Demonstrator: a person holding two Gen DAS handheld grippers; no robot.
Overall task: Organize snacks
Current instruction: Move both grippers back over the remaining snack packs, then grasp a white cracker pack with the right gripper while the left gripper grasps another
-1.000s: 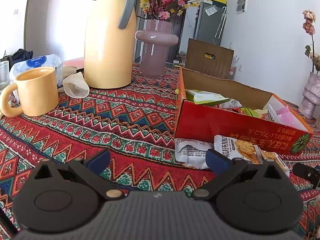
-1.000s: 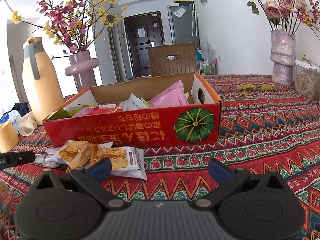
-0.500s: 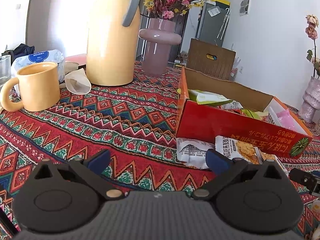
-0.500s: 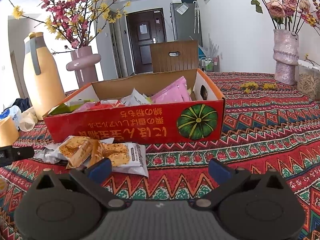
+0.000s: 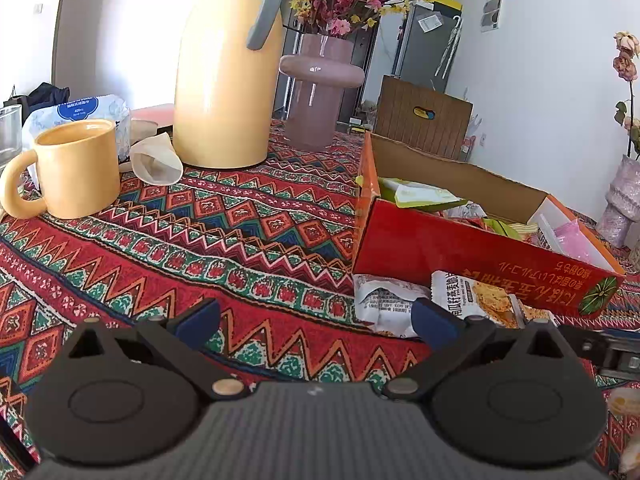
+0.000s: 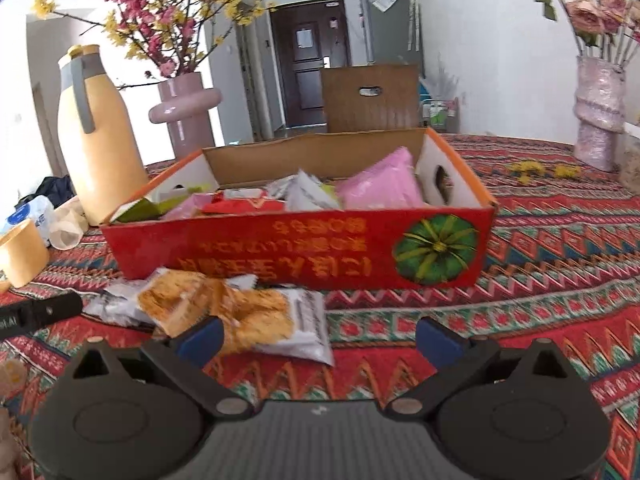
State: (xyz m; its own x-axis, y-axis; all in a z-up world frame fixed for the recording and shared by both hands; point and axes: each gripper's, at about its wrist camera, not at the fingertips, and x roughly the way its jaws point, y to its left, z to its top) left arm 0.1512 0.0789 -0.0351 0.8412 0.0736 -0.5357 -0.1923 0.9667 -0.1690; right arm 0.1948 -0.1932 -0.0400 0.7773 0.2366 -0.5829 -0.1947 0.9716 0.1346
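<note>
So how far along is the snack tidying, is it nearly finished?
Partly done: the red box already holds several packets, including a pink packet and a green packet. Nothing is in hand; the left gripper and right gripper are both open and empty. Left to do: a cracker packet and a white packet lie on the tablecloth in front of the box.

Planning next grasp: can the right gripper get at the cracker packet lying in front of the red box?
Probably yes. The right gripper is open, the cracker packet lies just ahead of its left finger, outside the red box, nothing between.
</note>
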